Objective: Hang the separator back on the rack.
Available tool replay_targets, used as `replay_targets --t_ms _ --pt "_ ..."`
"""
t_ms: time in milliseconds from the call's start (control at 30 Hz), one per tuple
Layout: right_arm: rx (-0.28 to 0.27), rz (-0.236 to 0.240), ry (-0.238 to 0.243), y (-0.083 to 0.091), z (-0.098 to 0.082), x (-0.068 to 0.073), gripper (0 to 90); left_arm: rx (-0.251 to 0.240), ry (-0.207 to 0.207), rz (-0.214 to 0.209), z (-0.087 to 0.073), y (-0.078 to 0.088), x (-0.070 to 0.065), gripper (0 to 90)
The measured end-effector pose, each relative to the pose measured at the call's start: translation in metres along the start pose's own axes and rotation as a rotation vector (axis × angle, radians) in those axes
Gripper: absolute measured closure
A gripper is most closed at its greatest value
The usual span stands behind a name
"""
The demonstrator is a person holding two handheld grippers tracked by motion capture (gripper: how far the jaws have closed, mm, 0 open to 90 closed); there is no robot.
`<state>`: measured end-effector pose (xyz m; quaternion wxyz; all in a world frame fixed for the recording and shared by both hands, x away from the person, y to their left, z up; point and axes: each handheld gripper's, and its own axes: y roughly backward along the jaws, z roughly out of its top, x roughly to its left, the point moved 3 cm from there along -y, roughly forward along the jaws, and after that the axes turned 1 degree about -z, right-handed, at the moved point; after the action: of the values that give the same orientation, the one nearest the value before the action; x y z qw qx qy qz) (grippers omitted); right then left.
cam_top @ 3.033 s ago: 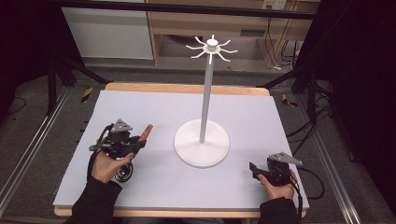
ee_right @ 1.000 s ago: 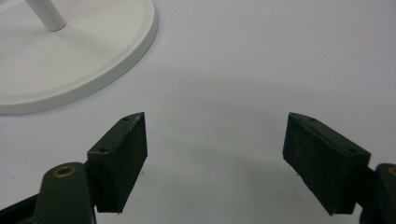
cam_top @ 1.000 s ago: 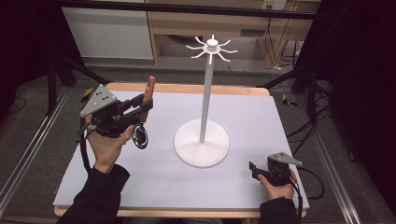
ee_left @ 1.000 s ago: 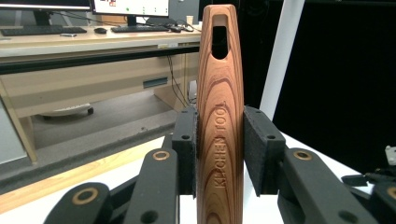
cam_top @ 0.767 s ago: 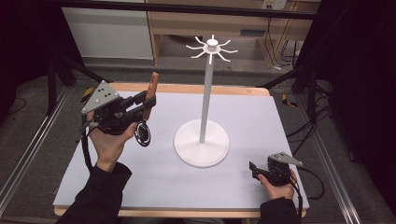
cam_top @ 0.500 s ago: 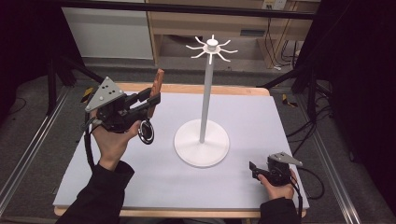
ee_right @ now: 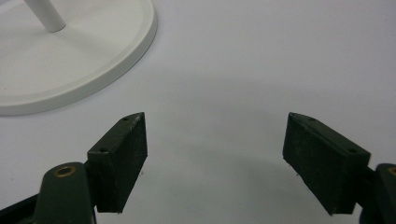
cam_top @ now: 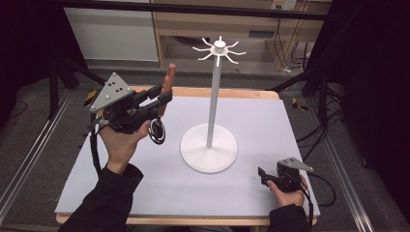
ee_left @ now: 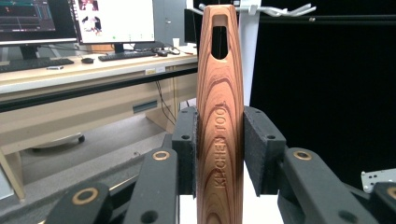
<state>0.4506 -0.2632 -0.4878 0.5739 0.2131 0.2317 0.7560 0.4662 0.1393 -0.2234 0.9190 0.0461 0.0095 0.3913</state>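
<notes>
Left gripper (cam_top: 162, 99), lifted above the table (cam_top: 270, 116), clamps a wooden kitchen tool (ee_left: 219, 116) handle-up — its hanging slot presumably meant for the white hook stand (cam_top: 212, 96). Right gripper (ee_right: 215, 158) rests wide open, empty.

The left gripper (cam_top: 162, 96) and right gripper (cam_top: 263, 173) are black, with grey triangular plates, brass-coloured screws, black cables; sleeves are black.

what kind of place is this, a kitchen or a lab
Likely a lab or recording workspace, not a kitchen: computer monitors and a keyboard on a desk, black curtains, cables on the floor.
</notes>
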Motion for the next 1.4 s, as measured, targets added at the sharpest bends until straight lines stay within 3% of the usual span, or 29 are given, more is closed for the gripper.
replay_targets --t_ms 33,67,267,867,1400 --pt "0.0 0.0 0.0 0.0 0.0 0.0 22.2 0.0 0.0 0.0 0.0 0.0 0.0 67.7" --pt "0.0 0.0 -0.001 0.0 0.0 0.0 22.2 -0.018 -0.027 0.001 0.002 -0.001 0.001 67.7" --pt "-0.002 0.0 0.001 0.0 0.0 0.0 22.1 -0.014 -0.007 -0.012 0.006 -0.003 -0.006 67.7" --pt "-0.009 0.001 -0.009 0.0 0.0 -0.002 22.1 -0.015 -0.03 -0.025 0.021 -0.025 -0.015 67.7" --pt "-0.008 0.003 -0.01 -0.001 0.0 -0.002 22.0 0.0 -0.043 -0.021 0.025 -0.036 -0.018 67.7"
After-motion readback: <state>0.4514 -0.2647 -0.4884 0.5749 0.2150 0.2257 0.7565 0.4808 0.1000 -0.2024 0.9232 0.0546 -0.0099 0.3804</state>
